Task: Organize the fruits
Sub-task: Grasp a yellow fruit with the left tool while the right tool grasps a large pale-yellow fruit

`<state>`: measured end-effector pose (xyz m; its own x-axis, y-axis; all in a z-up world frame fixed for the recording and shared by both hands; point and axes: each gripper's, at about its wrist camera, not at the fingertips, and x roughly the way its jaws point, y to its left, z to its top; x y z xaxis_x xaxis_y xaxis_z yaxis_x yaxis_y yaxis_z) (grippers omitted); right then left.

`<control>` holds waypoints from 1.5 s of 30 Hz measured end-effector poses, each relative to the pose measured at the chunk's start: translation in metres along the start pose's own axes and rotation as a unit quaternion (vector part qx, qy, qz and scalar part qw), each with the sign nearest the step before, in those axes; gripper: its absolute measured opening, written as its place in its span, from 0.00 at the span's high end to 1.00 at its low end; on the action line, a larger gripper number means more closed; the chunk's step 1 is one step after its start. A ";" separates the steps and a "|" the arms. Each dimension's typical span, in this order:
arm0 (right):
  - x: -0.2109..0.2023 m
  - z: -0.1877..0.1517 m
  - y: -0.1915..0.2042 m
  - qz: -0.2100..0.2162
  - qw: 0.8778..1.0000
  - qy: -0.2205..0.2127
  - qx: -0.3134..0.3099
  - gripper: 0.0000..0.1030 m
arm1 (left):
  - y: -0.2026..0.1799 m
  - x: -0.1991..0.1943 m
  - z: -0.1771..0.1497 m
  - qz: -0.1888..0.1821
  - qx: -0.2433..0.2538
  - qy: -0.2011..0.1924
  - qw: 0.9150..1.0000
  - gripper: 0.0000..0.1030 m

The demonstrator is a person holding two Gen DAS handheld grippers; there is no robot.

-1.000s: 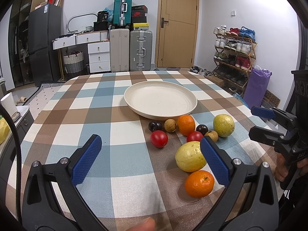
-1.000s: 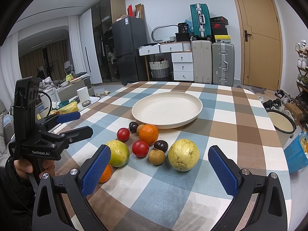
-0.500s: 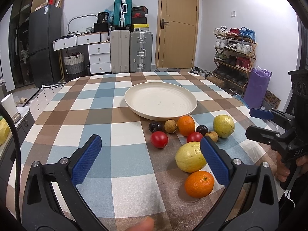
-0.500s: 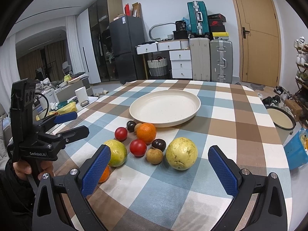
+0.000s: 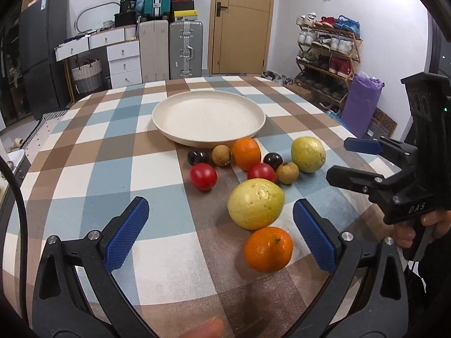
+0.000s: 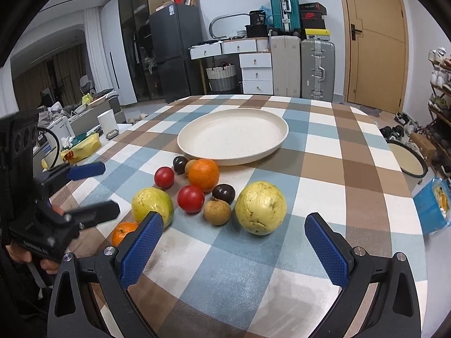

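An empty cream plate (image 5: 208,118) (image 6: 234,135) sits mid-table. In front of it lie two yellow-green guavas (image 5: 255,204) (image 6: 260,208), two oranges (image 5: 267,249) (image 6: 203,174), two red tomatoes (image 5: 203,176) (image 6: 190,198), dark plums (image 5: 272,160) and brown longans (image 5: 287,172). My left gripper (image 5: 220,231) is open and empty, just short of the near guava and orange. My right gripper (image 6: 234,248) is open and empty, just short of the other guava. Each gripper shows in the other's view: the right one (image 5: 349,157) and the left one (image 6: 98,191).
The checked tablecloth (image 5: 98,169) covers a round table. Suitcases (image 5: 184,48), drawers and a door stand behind. A shoe rack (image 5: 327,53) is at the right. A dark fridge (image 6: 172,53) is at the left. A round basin (image 6: 408,157) lies on the floor.
Both grippers have edged forward toward the fruit, which looks slightly larger and nearer. Both stay open; no fruit has moved.
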<state>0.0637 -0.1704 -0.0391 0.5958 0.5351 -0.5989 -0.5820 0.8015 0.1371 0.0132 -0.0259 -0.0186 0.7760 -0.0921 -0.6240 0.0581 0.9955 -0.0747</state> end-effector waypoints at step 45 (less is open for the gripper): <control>0.044 0.020 -0.041 0.042 0.994 0.056 0.078 0.52 | 0.011 0.030 0.033 -0.093 -0.035 0.026 0.995 0.50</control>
<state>0.1248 -0.1747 -0.0557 0.4776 0.5760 -0.6634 -0.5298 0.7912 0.3055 0.0580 -0.0172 -0.0128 0.7218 -0.2775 -0.6340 0.1520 0.9573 -0.2460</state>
